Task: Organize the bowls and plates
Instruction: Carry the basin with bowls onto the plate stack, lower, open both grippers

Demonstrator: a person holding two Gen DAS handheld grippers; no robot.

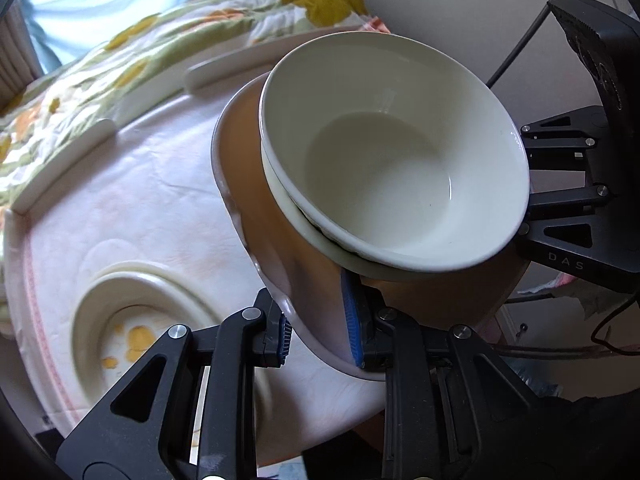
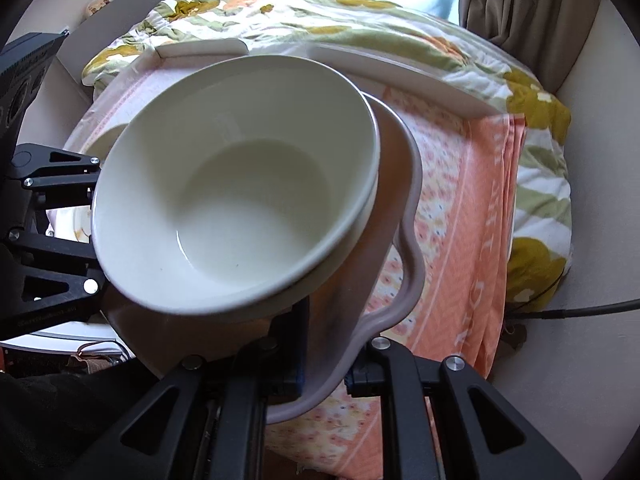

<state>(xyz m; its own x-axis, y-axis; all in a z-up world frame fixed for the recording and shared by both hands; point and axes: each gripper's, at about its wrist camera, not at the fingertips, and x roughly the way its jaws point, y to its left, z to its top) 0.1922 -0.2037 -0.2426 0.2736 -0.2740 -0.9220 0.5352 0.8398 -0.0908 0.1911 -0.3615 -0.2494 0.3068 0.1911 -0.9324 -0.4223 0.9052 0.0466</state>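
Observation:
A wavy-rimmed plate (image 1: 248,160) (image 2: 412,200) with a brown inside and a pale rim hangs tilted above the table. Two nested white bowls (image 1: 396,168) (image 2: 240,200) ride on it. My left gripper (image 1: 320,328) is shut on the plate's near rim, one blue pad on each side of it. From the opposite side, my right gripper (image 2: 328,372) is shut on the rim too. Each wrist view also shows the other gripper beyond the bowls: the right gripper (image 1: 532,212) and the left gripper (image 2: 90,224). The bowls hide the plate's middle.
Below on the pale cloth lies a white plate (image 1: 120,292) (image 2: 80,216) with yellow marks. The white table (image 1: 64,168) has raised edges. An orange towel (image 2: 460,220) covers its right part. A floral quilt (image 1: 180,36) lies behind. Black cables (image 1: 520,40) hang at the wall.

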